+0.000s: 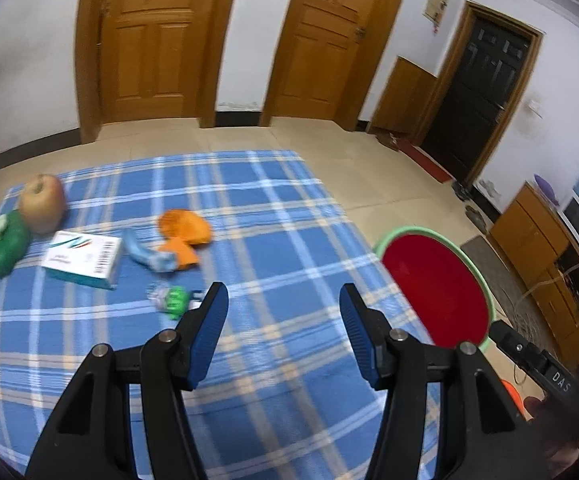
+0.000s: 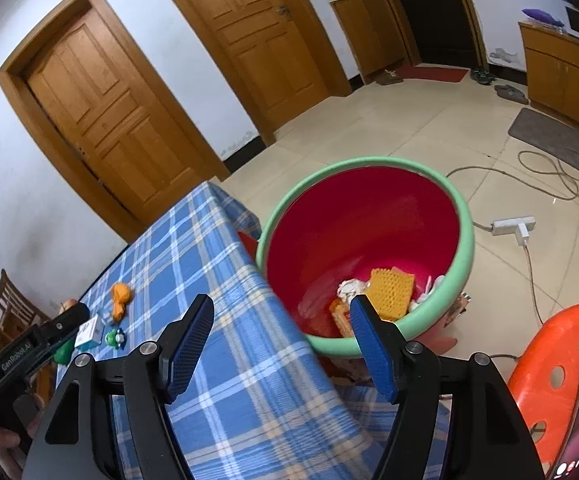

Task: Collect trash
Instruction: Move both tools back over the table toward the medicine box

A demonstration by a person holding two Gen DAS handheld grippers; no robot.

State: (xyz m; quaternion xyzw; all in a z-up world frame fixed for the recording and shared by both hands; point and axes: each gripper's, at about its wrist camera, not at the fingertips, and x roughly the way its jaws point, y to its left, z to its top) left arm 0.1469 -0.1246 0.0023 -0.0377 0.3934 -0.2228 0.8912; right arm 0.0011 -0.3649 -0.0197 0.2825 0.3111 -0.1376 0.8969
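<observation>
White lettering reading "GenRobot.AI" ran along the black body of the left claw (image 2: 29,354), seen at the near left in the right wrist view. The letters "DAS" showed on the right claw (image 1: 545,368), at the near right in the left wrist view. Print on the white box (image 1: 83,258) was too blurred to read.

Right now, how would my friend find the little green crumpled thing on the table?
Find the blue checked tablecloth. Look at its near side, in front of the white box. The green wrapper is small, crinkly and closest to the left gripper.
</observation>
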